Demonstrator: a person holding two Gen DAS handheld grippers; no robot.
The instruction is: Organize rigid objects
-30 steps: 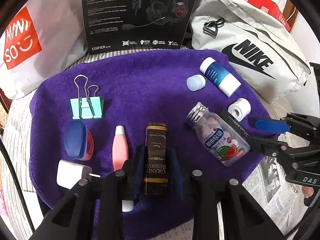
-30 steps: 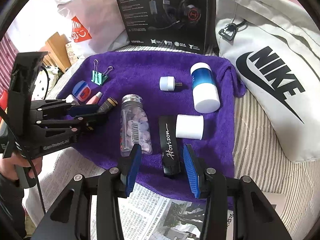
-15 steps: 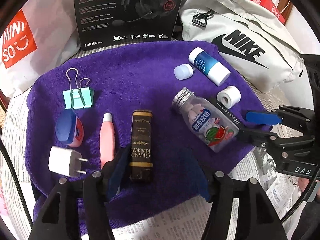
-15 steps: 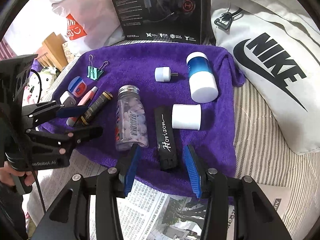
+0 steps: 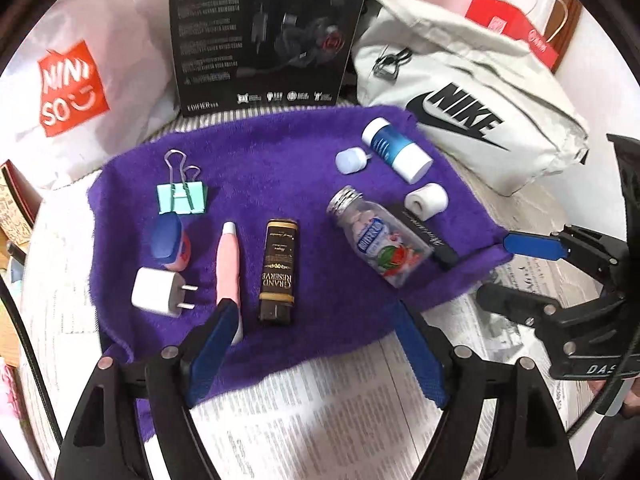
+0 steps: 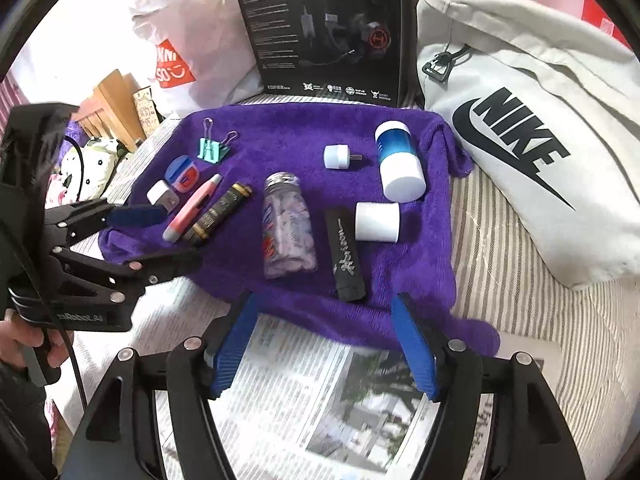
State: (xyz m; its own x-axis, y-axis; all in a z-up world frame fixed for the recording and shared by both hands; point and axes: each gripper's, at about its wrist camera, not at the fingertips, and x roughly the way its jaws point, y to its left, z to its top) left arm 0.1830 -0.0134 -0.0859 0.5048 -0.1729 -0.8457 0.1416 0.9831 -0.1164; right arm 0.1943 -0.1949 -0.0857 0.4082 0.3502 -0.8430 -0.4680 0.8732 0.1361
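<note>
Both releases done: left hand-held gripper (image 5: 316, 354) and right hand-held gripper (image 6: 324, 344) just spread apart, empty, at towel (image 5: 280, 152) near edge. Next, probably: pick another item, close squarely.

The small print on the headset box (image 5: 264, 36) is blurred past reading, and the pink tube's (image 5: 228, 264) near end is hidden behind a gripper finger.
</note>
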